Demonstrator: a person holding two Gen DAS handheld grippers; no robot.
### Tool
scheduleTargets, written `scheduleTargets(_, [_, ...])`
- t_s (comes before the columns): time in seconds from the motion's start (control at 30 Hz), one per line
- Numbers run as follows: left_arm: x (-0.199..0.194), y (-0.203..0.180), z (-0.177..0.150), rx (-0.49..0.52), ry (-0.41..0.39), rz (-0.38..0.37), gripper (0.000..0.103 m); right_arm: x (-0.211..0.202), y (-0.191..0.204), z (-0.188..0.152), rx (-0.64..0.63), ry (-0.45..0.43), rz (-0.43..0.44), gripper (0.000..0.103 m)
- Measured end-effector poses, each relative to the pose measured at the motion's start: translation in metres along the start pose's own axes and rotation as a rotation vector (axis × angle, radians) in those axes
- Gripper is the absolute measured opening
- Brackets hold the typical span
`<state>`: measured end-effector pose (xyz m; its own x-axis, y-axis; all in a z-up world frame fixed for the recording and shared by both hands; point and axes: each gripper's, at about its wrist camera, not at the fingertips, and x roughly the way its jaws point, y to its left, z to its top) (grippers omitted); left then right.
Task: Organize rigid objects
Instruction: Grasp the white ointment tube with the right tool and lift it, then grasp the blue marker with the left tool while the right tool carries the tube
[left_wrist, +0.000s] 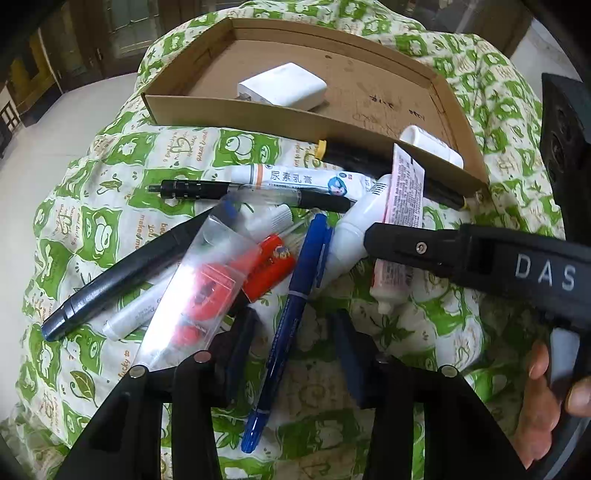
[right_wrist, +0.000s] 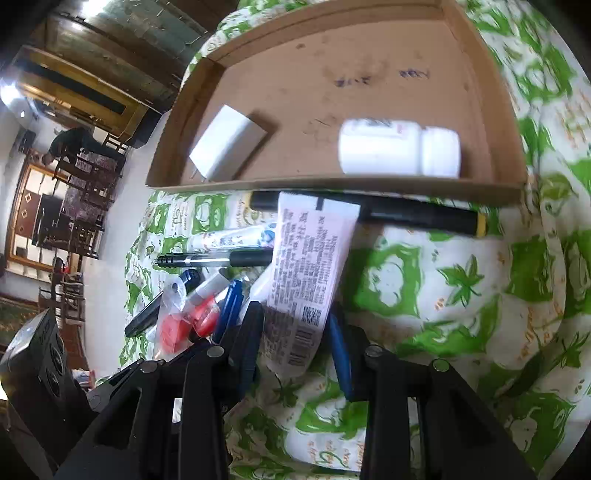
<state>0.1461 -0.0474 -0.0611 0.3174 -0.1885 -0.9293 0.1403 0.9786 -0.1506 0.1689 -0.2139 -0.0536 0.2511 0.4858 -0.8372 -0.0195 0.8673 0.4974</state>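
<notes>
Green-print cloth (right_wrist: 461, 280), pink tube (right_wrist: 314, 266) upright, crimp up, in right hand-held gripper (right_wrist: 295, 343)

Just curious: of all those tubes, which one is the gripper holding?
The pink-backed tube with small print and a barcode, between the right gripper fingers; the orange-striped tube lies untouched.
</notes>
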Motion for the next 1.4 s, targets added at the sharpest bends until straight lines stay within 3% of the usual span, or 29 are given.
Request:
scheduleTargets(0.13, [-0.002,0.001,0.002,-0.008,-0.012,-0.008,0.014,0.005,0.019,-0.002,-0.071,-0.01,-0.045,0.033])
scheduleTargets(0.17, [-0.003,0.002,0.002,-0.009,-0.013,-0.016,0.012,0.005,0.023,-0.003,-0.09,-0.015,-0.056,0.032])
scheduleTargets(0.27, [-0.006,0.001,0.002,-0.006,-0.022,-0.037,0.011,-0.001,0.026,-0.006,-0.116,-0.025,-0.057,0.028])
scheduleTargets(0.63, [-0.008,0.015,-0.012,-0.071,0.003,-0.1,0.012,-0.036,-0.007,-0.002,0.013,-0.074,0.068,0.028])
scheduleTargets(0.87, [-0.004,0.019,-0.013,-0.089,0.012,-0.119,0.012,-0.046,-0.014,0.002,0.031,-0.099,0.083,0.028])
scheduleTargets(1.1, [-0.015,0.012,-0.015,-0.062,-0.039,-0.135,0.009,-0.049,-0.015,0.003,0.02,-0.119,0.077,0.028])
scheduleTargets(1.4, [-0.032,0.024,-0.018,-0.1,-0.098,-0.191,0.009,-0.068,-0.027,0.008,0.041,-0.161,0.078,0.028])
